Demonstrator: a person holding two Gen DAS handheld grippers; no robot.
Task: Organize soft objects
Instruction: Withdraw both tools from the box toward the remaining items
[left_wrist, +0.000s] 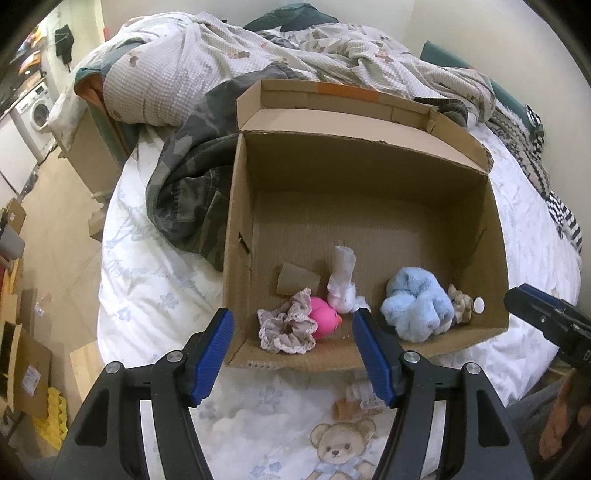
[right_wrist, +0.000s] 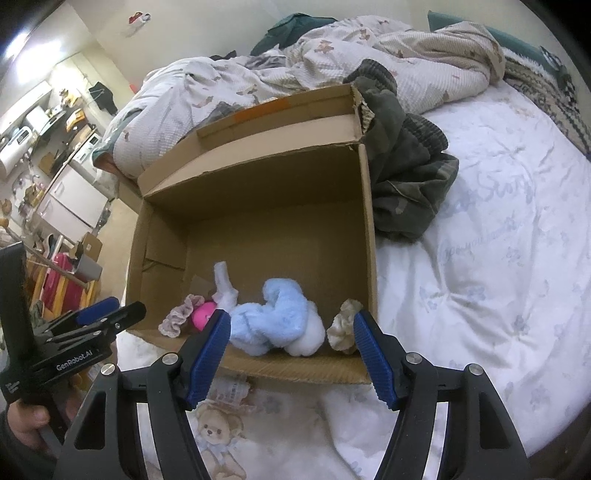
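While both grippers hang over the near edge of the box, contents as follows

Cardboard box (left_wrist: 236, 206): set on the bed (left_wrist: 155, 280), lid flap folded back toward the rumpled duvet (left_wrist: 173, 62); camouflage garment (left_wrist: 184, 177) bunched against its left wall in the left wrist view

Blue plush (left_wrist: 417, 310): lying inside, against the near wall, right of centre

Lace-edged scrunchie (left_wrist: 288, 328): in the near left corner, touching the pink toy (left_wrist: 325, 314)

White sock-like piece (left_wrist: 343, 284): standing upright just behind the pink toy

Beige scrunchie (right_wrist: 343, 325): in the near right corner, beside the blue plush

Left gripper (left_wrist: 291, 358): jaws wide apart, nothing between the blue pads, poised above the lace-edged scrunchie and near wall

Right gripper (right_wrist: 291, 354): jaws wide apart and empty, framing the blue plush from above; pads clear of it

Person's hand (right_wrist: 26, 421): wrapped around the left gripper's handle, seen at lower left of the right wrist view
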